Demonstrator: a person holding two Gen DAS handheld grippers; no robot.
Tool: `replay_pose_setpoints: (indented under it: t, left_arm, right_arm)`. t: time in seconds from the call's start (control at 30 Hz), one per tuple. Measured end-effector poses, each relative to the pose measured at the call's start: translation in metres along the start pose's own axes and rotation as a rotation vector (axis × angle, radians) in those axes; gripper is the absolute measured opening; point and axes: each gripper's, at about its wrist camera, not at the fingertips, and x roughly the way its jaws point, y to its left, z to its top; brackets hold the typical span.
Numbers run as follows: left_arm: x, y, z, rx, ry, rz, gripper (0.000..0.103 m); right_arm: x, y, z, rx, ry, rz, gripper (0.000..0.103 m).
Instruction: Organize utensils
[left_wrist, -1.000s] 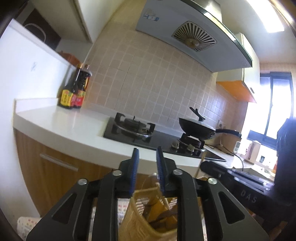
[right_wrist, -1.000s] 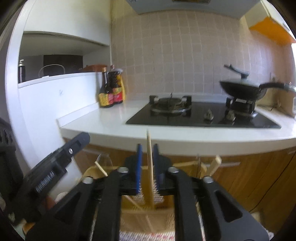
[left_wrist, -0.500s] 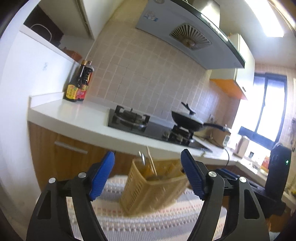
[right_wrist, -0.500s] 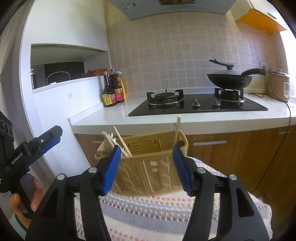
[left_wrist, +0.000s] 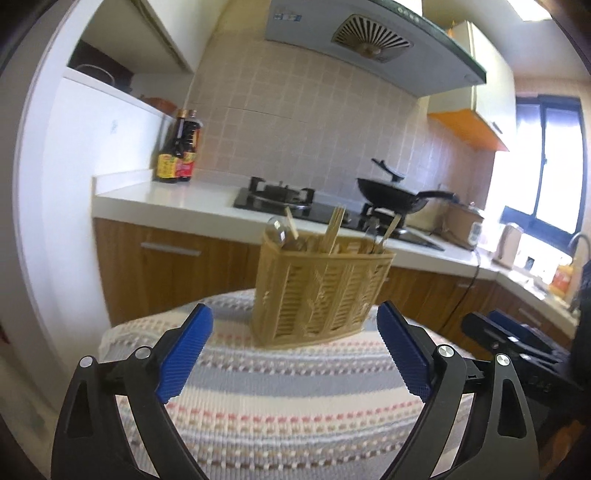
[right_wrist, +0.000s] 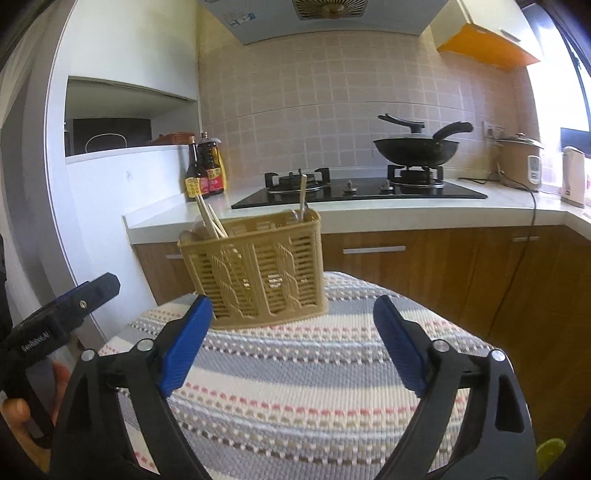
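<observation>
Striped woven cloth (right_wrist: 314, 387) under utensil basket (right_wrist: 258, 273), kitchen counter (right_wrist: 369, 218) behind, both grippers' fingers spread, empty

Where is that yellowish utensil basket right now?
The utensil basket stands on the striped cloth, centred in both views, just beyond both open hand-held grippers, before the kitchen counter.

My left gripper (left_wrist: 293, 349) and right gripper (right_wrist: 291, 345): black frames, silver screws, ribbed blue pads (right_wrist: 183, 350).
</observation>
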Motion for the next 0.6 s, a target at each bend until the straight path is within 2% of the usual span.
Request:
replay_pose_setpoints:
  t: [0.13,0.37,0.6]
  left_arm:
    - [-0.003,-0.007,-0.013,0.039,-0.003,0.066,0.089]
    - [-0.008,-0.015,-0.036,0.104,-0.037,0.176,0.090]
    - [-0.003,-0.011,-0.044,0.105,-0.019,0.214,0.090]
  right_arm:
    - [-0.008,0.002,-0.017,-0.028,-0.022,-0.042,0.091]
    - [-0.006,0.000,-0.039,-0.026,0.006,-0.065,0.091]
    - [0.002,-0.004,-0.040,-0.018,0.036,-0.069,0.091]
